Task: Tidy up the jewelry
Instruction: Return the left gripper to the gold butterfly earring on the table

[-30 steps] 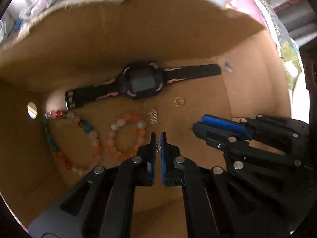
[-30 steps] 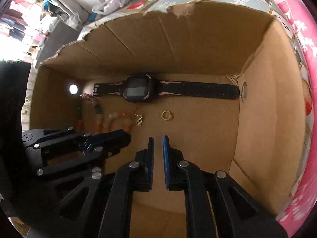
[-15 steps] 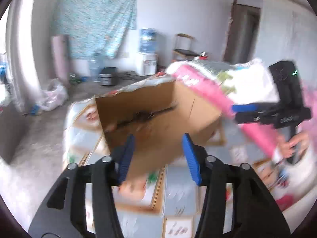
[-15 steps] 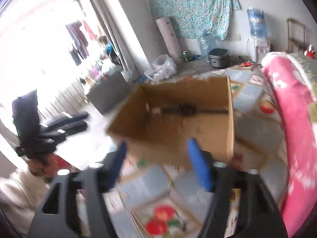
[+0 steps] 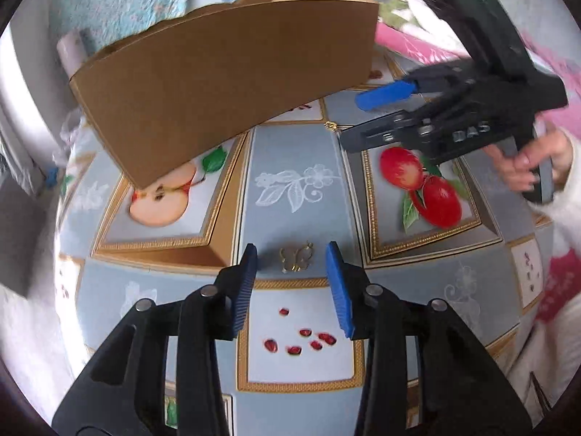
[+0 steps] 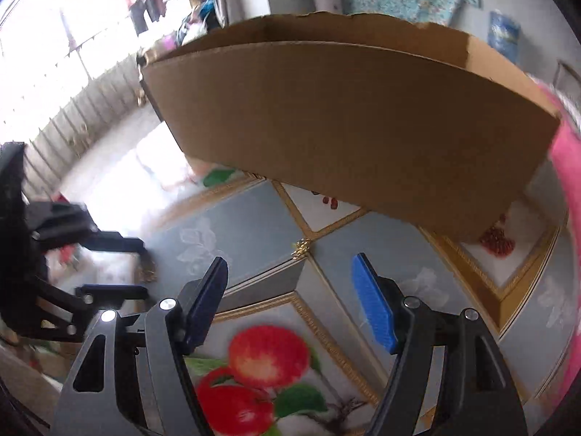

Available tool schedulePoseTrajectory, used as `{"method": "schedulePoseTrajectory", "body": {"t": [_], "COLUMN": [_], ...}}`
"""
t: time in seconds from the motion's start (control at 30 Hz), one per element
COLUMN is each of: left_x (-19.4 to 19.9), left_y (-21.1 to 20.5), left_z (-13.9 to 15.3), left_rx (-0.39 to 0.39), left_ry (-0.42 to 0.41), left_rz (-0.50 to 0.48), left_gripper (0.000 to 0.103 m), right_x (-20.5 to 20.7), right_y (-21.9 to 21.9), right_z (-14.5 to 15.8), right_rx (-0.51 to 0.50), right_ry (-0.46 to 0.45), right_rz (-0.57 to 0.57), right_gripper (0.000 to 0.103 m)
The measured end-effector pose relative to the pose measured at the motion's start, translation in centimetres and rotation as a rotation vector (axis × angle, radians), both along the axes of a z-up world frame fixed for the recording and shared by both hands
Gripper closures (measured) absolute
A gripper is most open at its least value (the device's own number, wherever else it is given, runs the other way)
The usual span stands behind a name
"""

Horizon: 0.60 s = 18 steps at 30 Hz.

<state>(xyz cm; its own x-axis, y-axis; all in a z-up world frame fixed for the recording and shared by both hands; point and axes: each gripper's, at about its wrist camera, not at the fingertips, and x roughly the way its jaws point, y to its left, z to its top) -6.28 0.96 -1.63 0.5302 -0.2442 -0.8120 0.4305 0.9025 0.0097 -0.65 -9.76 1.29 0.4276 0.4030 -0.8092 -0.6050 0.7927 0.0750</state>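
A tablecloth [image 5: 290, 167] printed with grey-blue panels, gold frames and red fruit covers the surface, with a flowered blue cloth hanging on the far wall. A plain brown cardboard box [image 5: 225, 69] stands on the far part of the cloth, its outer wall facing both cameras. Near the left gripper [image 5: 292, 267], a small gold butterfly-shaped ornament [image 5: 297, 257] lies flat on a grey panel, directly between the two blue pads; the pads stand apart on either side of it and do not touch it, the jaws having just been closing a little. A second small gold piece [image 6: 300, 247] lies on a gold frame line, just beyond the right gripper [image 6: 290, 283], whose jaws gape wide with nothing between them, having just been opening. In the left view a hand [image 5: 523, 161] in a white sleeve holds the right gripper at the right.
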Motion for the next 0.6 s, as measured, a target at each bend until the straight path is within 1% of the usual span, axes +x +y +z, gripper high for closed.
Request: {"method": "schedulePoseTrajectory", "body": {"t": [0.07, 0.1, 0.13, 0.17, 0.23, 0.3, 0.33, 0.37, 0.5, 0.6], "left_x": [0.2, 0.0, -0.1, 0.1, -0.2, 0.0, 0.1, 0.3, 0.4, 0.4], "left_y": [-0.5, -0.5, -0.6, -0.9, -0.3, -0.2, -0.1, 0.0, 0.7, 0.8], "left_z": [0.1, 0.0, 0.0, 0.0, 0.5, 0.3, 0.3, 0.3, 0.5, 0.9], "left_rx": [0.003, 0.009, 0.018, 0.028, 0.011, 0.004, -0.001, 0.006, 0.013, 0.002], "left_ry": [-0.008, -0.015, -0.021, -0.023, -0.016, -0.014, -0.012, -0.017, -0.004, -0.009], "left_rz": [0.015, 0.012, 0.009, 0.011, 0.017, 0.016, 0.012, 0.014, 0.021, 0.022], "left_gripper": [0.078, 0.085, 0.088, 0.088, 0.089, 0.089, 0.092, 0.103, 0.103, 0.103], "right_x": [0.1, 0.1, 0.1, 0.2, 0.3, 0.3, 0.3, 0.6, 0.7, 0.8], "right_y": [0.6, 0.9, 1.2, 1.5, 1.7, 1.8, 1.9, 2.3, 2.3, 1.8], "right_z": [-0.6, -0.8, -0.9, -1.0, -1.0, -0.9, -0.8, -0.9, -0.4, -0.6], "right_rx": [-0.016, -0.035, -0.053, -0.067, -0.056, -0.044, -0.037, -0.036, -0.032, -0.029], "right_ry": [0.018, -0.003, -0.018, -0.022, -0.023, -0.017, -0.011, -0.01, -0.015, -0.015], "right_rz": [0.022, 0.032, 0.038, 0.041, 0.038, 0.036, 0.041, 0.043, 0.042, 0.033], "right_gripper": [0.034, 0.034, 0.034, 0.034, 0.034, 0.034, 0.034, 0.034, 0.034, 0.034]}}
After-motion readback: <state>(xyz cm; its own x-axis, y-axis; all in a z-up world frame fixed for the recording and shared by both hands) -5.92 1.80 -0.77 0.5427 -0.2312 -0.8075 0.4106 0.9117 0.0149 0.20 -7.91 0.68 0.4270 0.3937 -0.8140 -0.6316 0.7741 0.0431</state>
